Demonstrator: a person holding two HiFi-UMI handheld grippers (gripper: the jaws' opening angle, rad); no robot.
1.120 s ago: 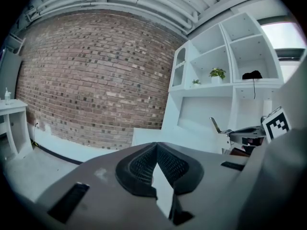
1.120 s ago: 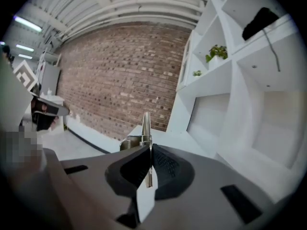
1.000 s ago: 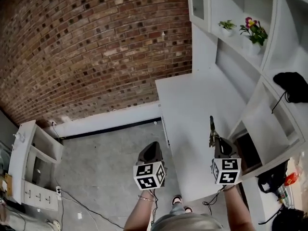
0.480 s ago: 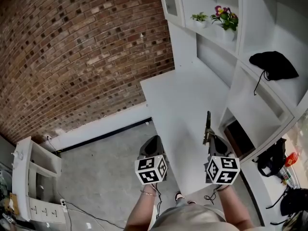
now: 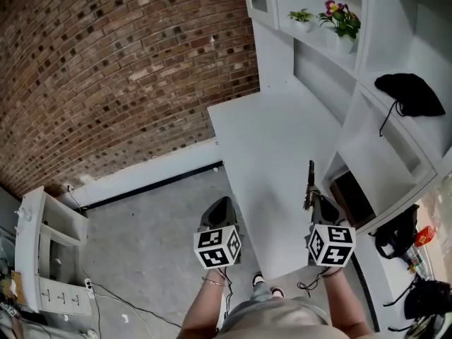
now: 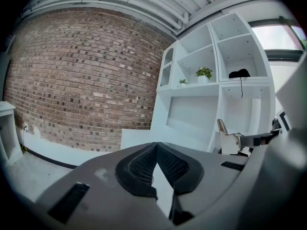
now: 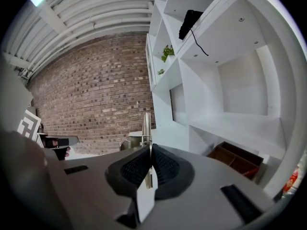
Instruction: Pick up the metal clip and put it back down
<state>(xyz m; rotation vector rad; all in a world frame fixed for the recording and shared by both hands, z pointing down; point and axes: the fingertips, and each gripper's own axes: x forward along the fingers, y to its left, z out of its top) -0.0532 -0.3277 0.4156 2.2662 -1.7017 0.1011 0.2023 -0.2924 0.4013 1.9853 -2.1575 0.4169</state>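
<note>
My right gripper (image 5: 313, 205) is shut on the metal clip (image 5: 309, 186), which sticks forward out of the jaws above the near right part of the white table (image 5: 275, 133). In the right gripper view the clip (image 7: 147, 123) stands up between the closed pads of my right gripper (image 7: 150, 161). My left gripper (image 5: 220, 212) hangs over the floor just left of the table, shut with nothing in it. Seen from the left gripper view, its pads meet at the tip of my left gripper (image 6: 156, 150), and the clip (image 6: 229, 139) shows at the right.
A white shelf unit (image 5: 385, 143) borders the table on the right, holding a black bag (image 5: 409, 94), potted flowers (image 5: 340, 21) and a brown tray (image 5: 353, 198). A brick wall (image 5: 120, 69) runs behind. A small white cabinet (image 5: 42, 249) stands on the floor at the left.
The head view has swung, so the table and shelves sit differently in the picture. Both grippers keep their pose, and the clip stays in the right one.
</note>
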